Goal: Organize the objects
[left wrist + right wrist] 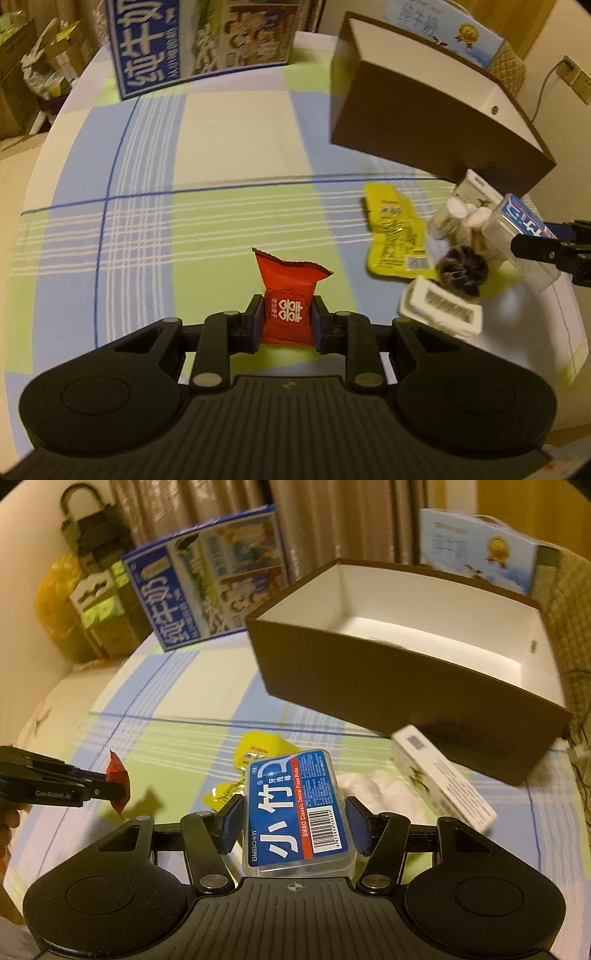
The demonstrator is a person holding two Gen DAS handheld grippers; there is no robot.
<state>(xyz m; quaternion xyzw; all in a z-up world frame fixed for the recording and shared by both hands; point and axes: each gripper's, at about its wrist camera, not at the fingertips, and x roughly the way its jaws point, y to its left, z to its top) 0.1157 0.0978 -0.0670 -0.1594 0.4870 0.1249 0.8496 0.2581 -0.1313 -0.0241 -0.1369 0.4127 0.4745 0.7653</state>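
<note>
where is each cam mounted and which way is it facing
Left wrist: sits on the left gripper, looking forward over the checked tablecloth; its own jaws are shut on a red packet, and the right gripper shows at the right edge.
Right wrist: sits on the right gripper, facing the open brown box; its jaws are shut on a floss box, and the left gripper shows at left.
Shared: brown box, yellow pouch, milk carton, both held items.
</note>
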